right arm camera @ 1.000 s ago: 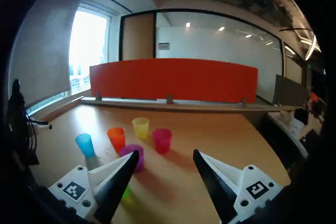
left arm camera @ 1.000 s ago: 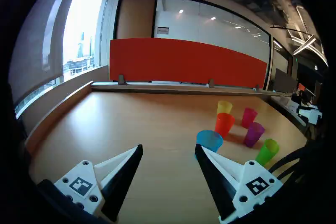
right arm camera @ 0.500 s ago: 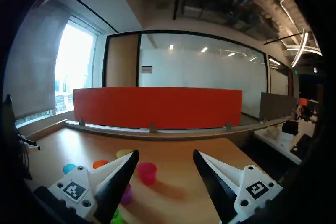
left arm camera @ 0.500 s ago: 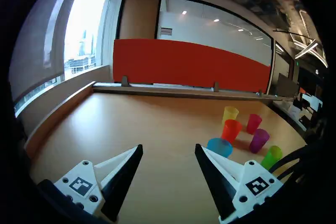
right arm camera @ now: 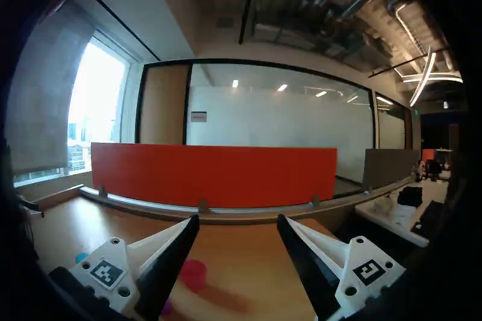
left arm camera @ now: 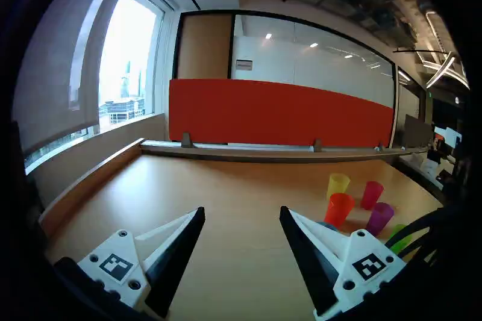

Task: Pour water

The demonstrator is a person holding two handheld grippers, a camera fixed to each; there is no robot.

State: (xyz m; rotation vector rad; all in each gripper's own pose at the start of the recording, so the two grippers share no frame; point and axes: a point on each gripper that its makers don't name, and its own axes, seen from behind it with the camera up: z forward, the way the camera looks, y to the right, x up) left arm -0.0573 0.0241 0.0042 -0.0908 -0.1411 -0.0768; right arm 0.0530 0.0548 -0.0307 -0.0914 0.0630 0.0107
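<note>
While pouring is the job, no cup is in hand. The yellow cup (left arm camera: 337, 185), orange cup (left arm camera: 339, 208), pink cup (left arm camera: 372, 194) and purple cup (left arm camera: 380, 217) stand upright in a tight cluster on the bench (left arm camera: 181, 200). In the left gripper view they sit toward its right-hand edge, well short of its far edge. A green cup (left arm camera: 399, 235) is nearest and half hidden. Whether any cup holds water I cannot tell.

The left tongs (left arm camera: 241, 209) are spread wide and empty over bare wood, aimed to one side of the cluster. The right tongs (right arm camera: 237, 217) gape empty too, tilted up toward the red screen (right arm camera: 211, 176) along the far edge. In that view the pink cup sits low, just beside one finger, and a blue cup (right arm camera: 80, 257) peeks past the other side of it.

The risk, I judge, lies in the crowding. The cups look light and stand close together, so a wide finger going for one could topple its neighbour. With the right tongs aimed this high, the cups lie at the bottom of its sight, and a reach could land off-centre. A hard squeeze might buckle a thin wall and spill.
</note>
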